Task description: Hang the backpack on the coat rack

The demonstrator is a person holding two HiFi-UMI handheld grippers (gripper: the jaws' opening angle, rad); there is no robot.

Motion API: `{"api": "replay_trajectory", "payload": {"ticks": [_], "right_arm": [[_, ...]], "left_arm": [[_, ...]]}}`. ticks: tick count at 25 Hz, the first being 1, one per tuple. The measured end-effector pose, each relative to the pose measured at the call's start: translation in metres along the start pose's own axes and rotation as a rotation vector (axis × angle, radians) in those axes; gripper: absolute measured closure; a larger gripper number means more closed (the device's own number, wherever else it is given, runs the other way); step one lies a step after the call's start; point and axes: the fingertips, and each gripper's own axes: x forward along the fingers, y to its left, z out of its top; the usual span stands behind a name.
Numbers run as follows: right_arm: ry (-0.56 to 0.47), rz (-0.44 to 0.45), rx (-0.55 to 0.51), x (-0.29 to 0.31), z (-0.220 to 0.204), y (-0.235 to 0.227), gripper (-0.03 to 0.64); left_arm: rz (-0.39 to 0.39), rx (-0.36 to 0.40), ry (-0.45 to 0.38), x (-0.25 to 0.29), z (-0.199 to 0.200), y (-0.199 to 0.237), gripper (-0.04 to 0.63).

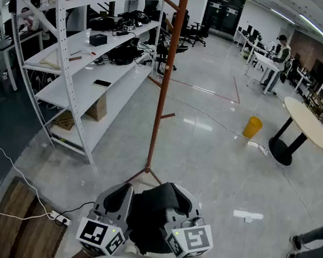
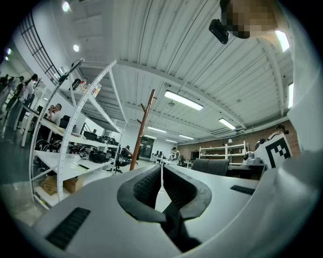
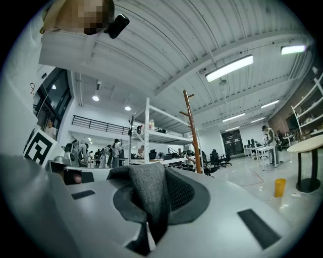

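The brown coat rack [image 1: 169, 66] stands on the floor straight ahead, with short pegs up its pole; it also shows in the left gripper view [image 2: 143, 126] and the right gripper view [image 3: 192, 131]. The dark backpack [image 1: 151, 215] hangs low between my two grippers, close to my body. My right gripper [image 3: 151, 174] is shut on a grey fabric strap of the backpack [image 3: 146, 191], which fills the gap between its pads. My left gripper [image 2: 161, 174] is shut, its pads almost touching and nothing visible between them. Both grippers [image 1: 119, 196] [image 1: 184, 205] point level toward the rack.
White shelving [image 1: 90, 78] loaded with gear runs along the left. A power strip [image 1: 61, 219] and a wooden bench [image 1: 19, 224] lie at lower left. A yellow bin [image 1: 252, 127] and a round table [image 1: 304, 120] stand to the right; a person's legs [image 1: 313, 243] are at the right edge.
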Motion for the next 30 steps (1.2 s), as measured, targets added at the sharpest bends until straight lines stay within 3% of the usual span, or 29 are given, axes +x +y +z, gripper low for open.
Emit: {"api": "replay_trajectory", "payload": {"ticks": [30], "right_arm": [[-0.016, 0.006, 0.012, -0.019, 0.008, -0.024, 0.578]], "left_arm": [[0.058, 0.003, -0.018, 0.007, -0.002, -0.007, 0.571]]}}
